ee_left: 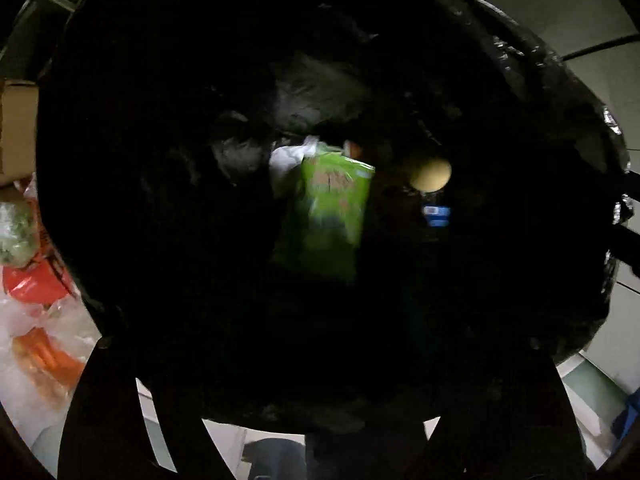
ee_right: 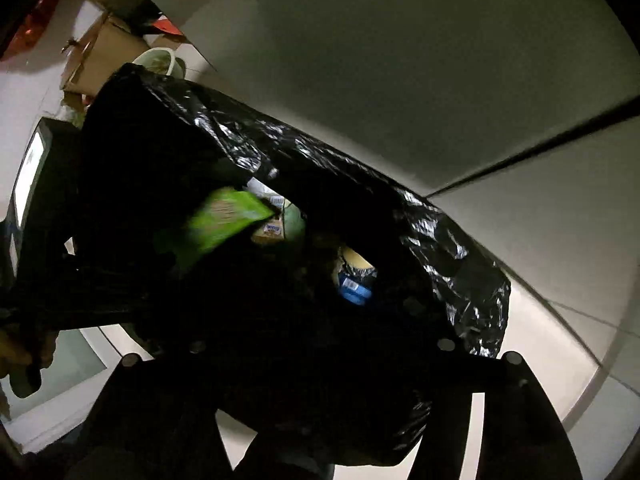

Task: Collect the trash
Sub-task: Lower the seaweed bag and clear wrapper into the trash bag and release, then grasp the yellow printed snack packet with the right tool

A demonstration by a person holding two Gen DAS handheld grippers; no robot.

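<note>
Now a green packet [ee_left: 332, 208] drops blurred into the open black trash bag [ee_right: 360, 184]; both grippers stand wide and empty. Next: fetch more trash.

The black trash bag [ee_left: 520, 92] gapes wide, its mouth free to enter from above; inside, a green packet [ee_left: 328, 208] stands in the middle, a yellowish round thing [ee_left: 431, 174] and a blue-labelled item [ee_left: 437, 216] just beside it; outside the rim, a cardboard box [ee_right: 108, 52] and red and clear plastic wrappers [ee_left: 36, 280] crowd one side; the tiled floor [ee_right: 400, 60] opposite lies bare.
</note>
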